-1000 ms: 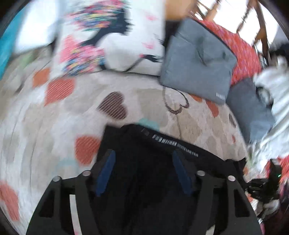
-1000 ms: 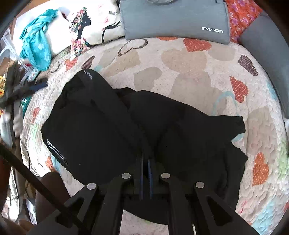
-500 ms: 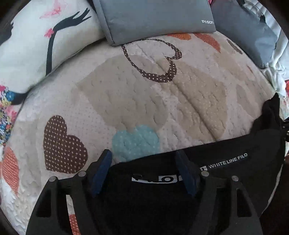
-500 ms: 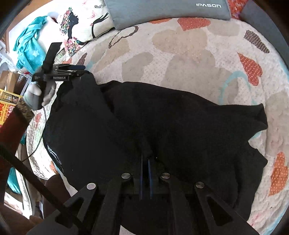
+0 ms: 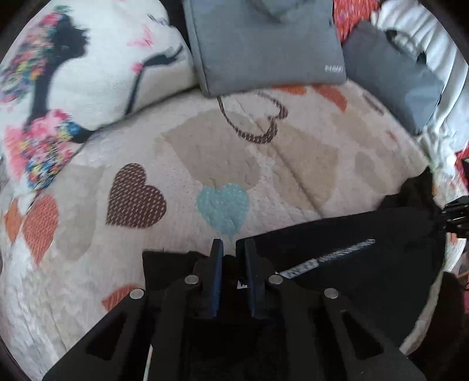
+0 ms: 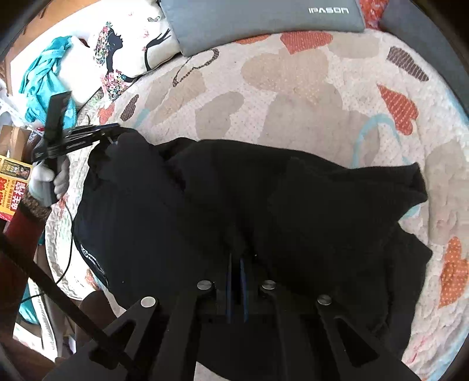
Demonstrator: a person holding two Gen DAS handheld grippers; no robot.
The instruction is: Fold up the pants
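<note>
A pair of black fabric pants (image 6: 234,211) lies spread and rumpled on a bed under a cream quilted bedspread printed with hearts in beige, orange, brown and teal (image 6: 293,96). The white-lettered waistband (image 5: 331,255) runs along the edge nearest the left gripper (image 5: 231,252), whose jaws stand nearly together, pinching a fold of the pants at that edge. In the right wrist view this gripper (image 6: 112,136) shows side-on at the upper left corner of the garment, gripped by a gloved hand (image 6: 47,181). The right gripper (image 6: 236,263) sits low over the middle of the cloth, its blue-padded jaws pressed close with black fabric bunched between them. At the head of the bed rest a white cushion printed with a black silhouette and flowers (image 5: 88,67), a grey fabric sleeve with white lettering (image 6: 263,20) and a second darker grey bag (image 5: 392,73). A teal cloth (image 6: 44,79) lies beyond the cushion.
</note>
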